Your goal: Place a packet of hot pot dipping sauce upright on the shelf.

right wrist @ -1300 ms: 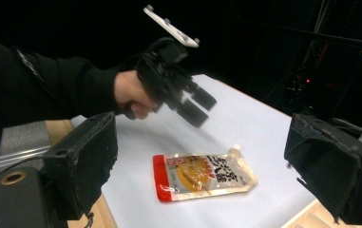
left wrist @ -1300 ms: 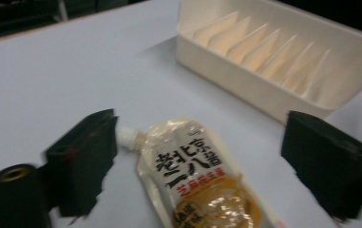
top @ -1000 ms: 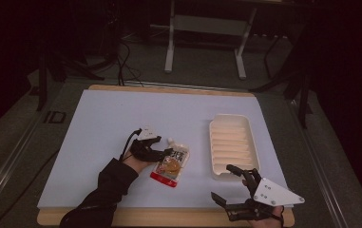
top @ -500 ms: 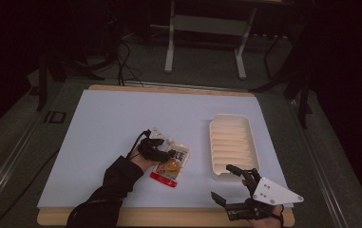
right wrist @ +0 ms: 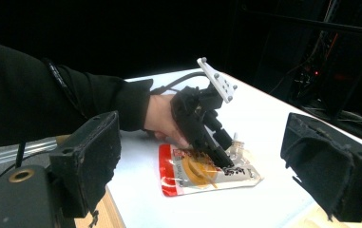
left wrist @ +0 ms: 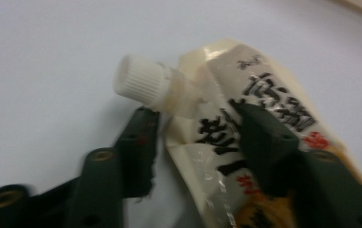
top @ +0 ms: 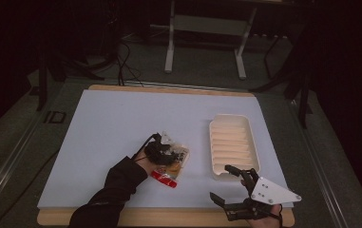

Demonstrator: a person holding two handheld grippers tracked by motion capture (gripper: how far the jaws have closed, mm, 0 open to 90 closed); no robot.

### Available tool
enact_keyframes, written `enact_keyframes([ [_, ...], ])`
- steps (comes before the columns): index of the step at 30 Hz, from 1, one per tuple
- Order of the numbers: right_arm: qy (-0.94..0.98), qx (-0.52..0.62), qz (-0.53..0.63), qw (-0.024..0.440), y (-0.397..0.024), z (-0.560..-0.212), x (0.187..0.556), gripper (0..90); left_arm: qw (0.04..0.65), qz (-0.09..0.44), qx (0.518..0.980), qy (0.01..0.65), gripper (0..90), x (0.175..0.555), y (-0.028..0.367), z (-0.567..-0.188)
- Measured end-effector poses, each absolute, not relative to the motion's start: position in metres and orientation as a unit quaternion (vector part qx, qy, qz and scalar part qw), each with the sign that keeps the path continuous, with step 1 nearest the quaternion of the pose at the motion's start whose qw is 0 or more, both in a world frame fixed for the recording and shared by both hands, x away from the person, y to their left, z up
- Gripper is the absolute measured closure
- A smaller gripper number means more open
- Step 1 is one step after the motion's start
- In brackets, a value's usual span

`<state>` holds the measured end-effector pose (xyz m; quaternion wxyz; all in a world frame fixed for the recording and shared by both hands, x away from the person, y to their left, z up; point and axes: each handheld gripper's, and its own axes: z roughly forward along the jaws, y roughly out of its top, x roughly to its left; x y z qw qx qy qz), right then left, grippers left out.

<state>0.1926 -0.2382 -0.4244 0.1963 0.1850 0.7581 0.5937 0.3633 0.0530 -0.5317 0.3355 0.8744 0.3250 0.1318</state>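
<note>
Spouted food pouch (left wrist: 245, 142) lies flat on the white table cover (top: 112, 123), neck end between the left gripper (left wrist: 193, 123) jaws. Jaws have just been closing; not yet pinching. Pouch looks soft, glossy, likely slippery; stiff capped spout (left wrist: 143, 83) is the surer hold. Right gripper (top: 226, 183) is spread wide, empty. Ribbed tray (top: 233, 145) just ahead of it, clear of the pouch.

The pouch (left wrist: 245, 142) is glossy printed plastic film, creased, with a ribbed matt white plastic cap (left wrist: 138, 83). The tray (top: 233, 147) looks like smooth cream plastic, ridged inside. A matt pale sheet (top: 121, 118) covers the worktop; bare wood (top: 169, 89) shows along its edges.
</note>
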Motion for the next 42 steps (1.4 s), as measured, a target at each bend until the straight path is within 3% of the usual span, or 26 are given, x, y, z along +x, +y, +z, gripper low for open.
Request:
enact_keyframes([
  [7,0.759,0.185,0.594,0.192,-0.238,-0.425,0.193,13.1,0.313,0.119,0.883,0.328,56.8,0.366,0.048,-0.527],
  [10,0.76,0.185,0.594,0.189,-0.238,-0.425,0.194,13.1,0.296,0.114,0.892,0.321,64.6,0.367,0.042,-0.523],
  [11,0.76,0.185,0.593,0.189,-0.238,-0.425,0.194,13.1,0.289,0.116,0.898,0.31,76.0,0.366,0.038,-0.521],
  [15,0.759,0.186,0.595,0.189,-0.239,-0.425,0.194,13.2,0.287,0.12,0.897,0.314,85.6,0.366,0.037,-0.52],
  [32,0.754,0.198,0.596,0.192,-0.241,-0.426,0.197,12.8,0.357,0.125,0.871,0.313,88.0,0.344,0.063,-0.488],
  [36,0.764,0.194,0.591,0.172,-0.241,-0.428,0.2,10.6,0.372,0.122,0.868,0.306,87.9,0.333,0.068,-0.48],
  [42,0.765,0.172,0.593,0.18,-0.242,-0.429,0.204,14.1,0.385,0.126,0.864,0.299,87.9,0.32,0.075,-0.471],
])
